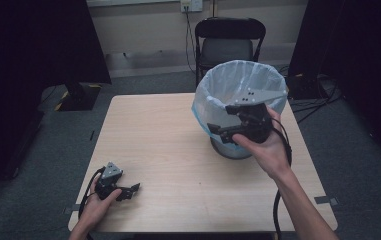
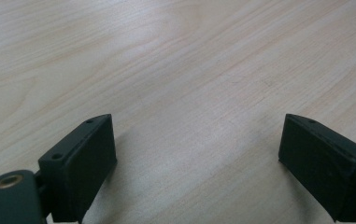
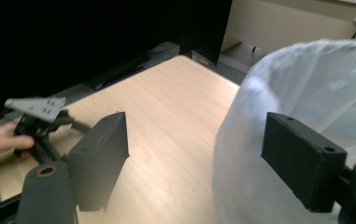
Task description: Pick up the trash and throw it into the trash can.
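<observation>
The table [image 1: 178, 150] is big, made of light wood, and it holds a bin [image 1: 238, 105] near its far right side. The bin has a thin, pale blue bag in it, and the bag folds over the rim (what lies inside I cannot tell).

The right gripper [image 1: 217, 131] is up next to the bin, just beside the bag on the side closer to the person. Its jaws are apart, with nothing between them. I think this hand is about to grab the bag's edge. Next, it needs to slide one jaw over the rim and squeeze gently.

The left gripper [image 1: 134, 189] rests low by the near left edge, jaws wide apart, holding nothing.
</observation>
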`<state>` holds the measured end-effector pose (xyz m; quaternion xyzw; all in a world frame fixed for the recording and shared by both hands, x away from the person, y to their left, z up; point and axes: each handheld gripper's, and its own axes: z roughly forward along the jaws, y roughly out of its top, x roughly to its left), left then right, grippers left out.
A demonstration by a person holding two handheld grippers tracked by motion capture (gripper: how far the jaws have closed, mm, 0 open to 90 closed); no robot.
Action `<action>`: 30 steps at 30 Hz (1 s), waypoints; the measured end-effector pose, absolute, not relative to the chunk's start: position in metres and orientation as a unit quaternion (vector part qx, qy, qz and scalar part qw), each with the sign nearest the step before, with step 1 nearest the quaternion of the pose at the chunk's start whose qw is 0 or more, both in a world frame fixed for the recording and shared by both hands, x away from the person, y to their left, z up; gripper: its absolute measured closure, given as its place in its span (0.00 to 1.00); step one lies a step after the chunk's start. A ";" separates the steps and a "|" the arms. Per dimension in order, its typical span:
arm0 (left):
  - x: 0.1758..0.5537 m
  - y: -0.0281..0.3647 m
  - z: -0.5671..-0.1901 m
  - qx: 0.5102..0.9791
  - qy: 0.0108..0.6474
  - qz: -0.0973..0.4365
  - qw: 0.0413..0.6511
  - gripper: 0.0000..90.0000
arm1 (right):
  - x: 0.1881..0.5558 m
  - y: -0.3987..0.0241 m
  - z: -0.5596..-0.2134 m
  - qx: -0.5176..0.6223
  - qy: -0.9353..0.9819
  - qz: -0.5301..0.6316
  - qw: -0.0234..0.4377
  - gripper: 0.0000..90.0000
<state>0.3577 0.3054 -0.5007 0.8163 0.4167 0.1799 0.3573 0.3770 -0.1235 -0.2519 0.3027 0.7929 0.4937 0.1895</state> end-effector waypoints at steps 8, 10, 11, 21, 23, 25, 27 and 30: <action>0.358 0.305 -0.501 0.816 0.416 0.180 0.357 0.12 | 0.355 -0.123 -0.277 0.301 0.796 0.492 0.185 0.24; 0.358 0.305 -0.501 0.816 0.416 0.180 0.357 0.12 | 0.351 -0.124 -0.285 0.307 0.794 0.492 0.184 0.22; 0.358 0.305 -0.501 0.816 0.416 0.180 0.357 0.12 | 0.349 -0.125 -0.290 0.310 0.794 0.490 0.184 0.20; 0.358 0.305 -0.501 0.817 0.417 0.180 0.357 0.12 | 0.331 -0.138 -0.337 0.324 0.800 0.474 0.173 0.15; 0.358 0.305 -0.501 0.817 0.417 0.180 0.356 0.12 | 0.330 -0.142 -0.347 0.329 0.799 0.474 0.169 0.15; 0.358 0.305 -0.501 0.817 0.417 0.180 0.356 0.12 | 0.329 -0.146 -0.361 0.342 0.800 0.460 0.176 0.15; 0.358 0.305 -0.501 0.817 0.417 0.181 0.356 0.12 | 0.330 -0.149 -0.371 0.349 0.801 0.455 0.173 0.15; 0.357 0.305 -0.501 0.816 0.418 0.182 0.355 0.12 | 0.331 -0.152 -0.381 0.358 0.801 0.450 0.166 0.16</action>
